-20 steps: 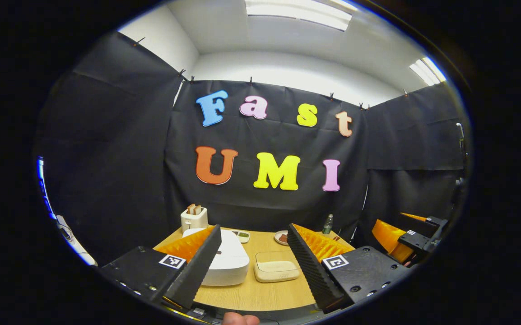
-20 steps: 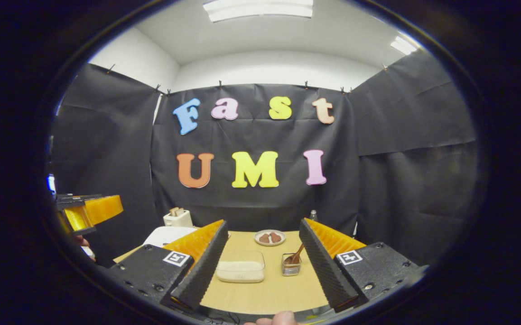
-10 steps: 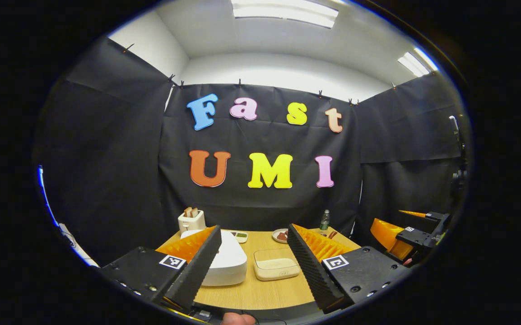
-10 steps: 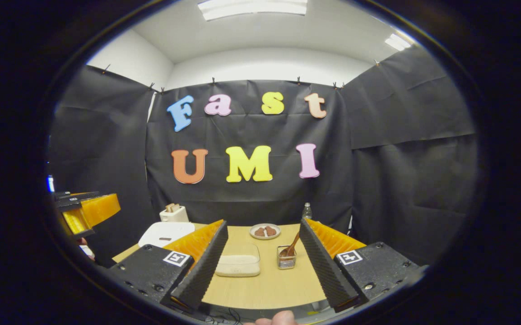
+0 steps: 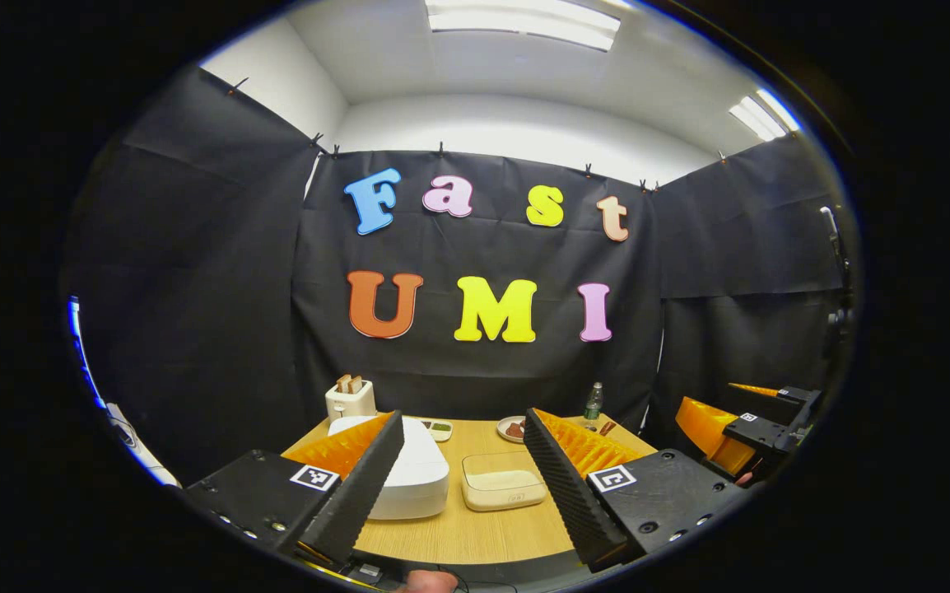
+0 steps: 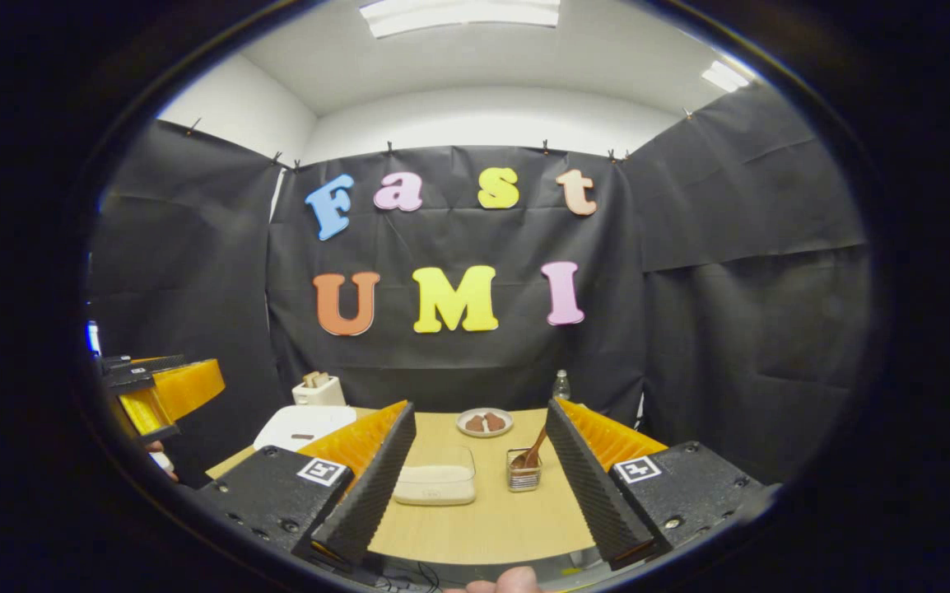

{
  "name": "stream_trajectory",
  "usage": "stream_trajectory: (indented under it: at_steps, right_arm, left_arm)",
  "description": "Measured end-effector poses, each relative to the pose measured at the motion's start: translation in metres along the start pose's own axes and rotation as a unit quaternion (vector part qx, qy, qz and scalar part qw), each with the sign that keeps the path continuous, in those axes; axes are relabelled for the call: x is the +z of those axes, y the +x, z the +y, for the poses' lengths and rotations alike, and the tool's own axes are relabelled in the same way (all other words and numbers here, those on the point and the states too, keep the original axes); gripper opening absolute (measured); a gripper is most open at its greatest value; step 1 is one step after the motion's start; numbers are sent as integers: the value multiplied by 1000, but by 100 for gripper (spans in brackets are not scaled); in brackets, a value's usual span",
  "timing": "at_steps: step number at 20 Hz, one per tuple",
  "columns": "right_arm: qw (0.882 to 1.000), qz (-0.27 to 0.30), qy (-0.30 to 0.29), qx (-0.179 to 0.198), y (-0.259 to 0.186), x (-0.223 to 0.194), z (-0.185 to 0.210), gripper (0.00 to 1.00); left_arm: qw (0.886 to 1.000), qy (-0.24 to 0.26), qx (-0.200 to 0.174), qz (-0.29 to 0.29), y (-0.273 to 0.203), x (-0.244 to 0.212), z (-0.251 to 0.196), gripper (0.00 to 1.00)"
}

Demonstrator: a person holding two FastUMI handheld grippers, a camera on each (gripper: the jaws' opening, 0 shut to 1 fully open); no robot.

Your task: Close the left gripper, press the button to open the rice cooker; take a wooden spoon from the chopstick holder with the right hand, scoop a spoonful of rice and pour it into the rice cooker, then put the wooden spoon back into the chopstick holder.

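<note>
Both claws, left (image 5: 463, 482) and right (image 6: 479, 486), are held spread above the table (image 6: 491, 527), nothing pinched. The cooker (image 5: 413, 478) is seen shut. Rice is held in the clear box (image 6: 435, 486); the spoon (image 6: 534, 451) is stood in the holder (image 6: 523, 480).

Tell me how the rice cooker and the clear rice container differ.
The rice cooker is opaque white, domed and shut; the rice container is see-through, flat-bottomed and open-topped, its rice showing. The cooker also looks bulkier than the container. Both stand side by side on the wooden table.
</note>
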State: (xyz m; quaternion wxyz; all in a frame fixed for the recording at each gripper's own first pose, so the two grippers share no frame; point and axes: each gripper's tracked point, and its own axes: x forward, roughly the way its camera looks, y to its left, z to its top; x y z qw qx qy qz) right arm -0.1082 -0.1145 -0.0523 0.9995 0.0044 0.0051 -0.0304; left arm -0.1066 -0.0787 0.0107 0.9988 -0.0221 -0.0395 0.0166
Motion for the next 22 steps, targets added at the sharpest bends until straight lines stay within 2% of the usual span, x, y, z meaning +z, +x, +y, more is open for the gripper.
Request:
stream_trajectory:
  at_steps: [22]
  right_arm:
    - [1000,0,-2,2,5,2,-8,99]
  left_arm:
    - [1000,0,2,-3,6,1,-9,95]
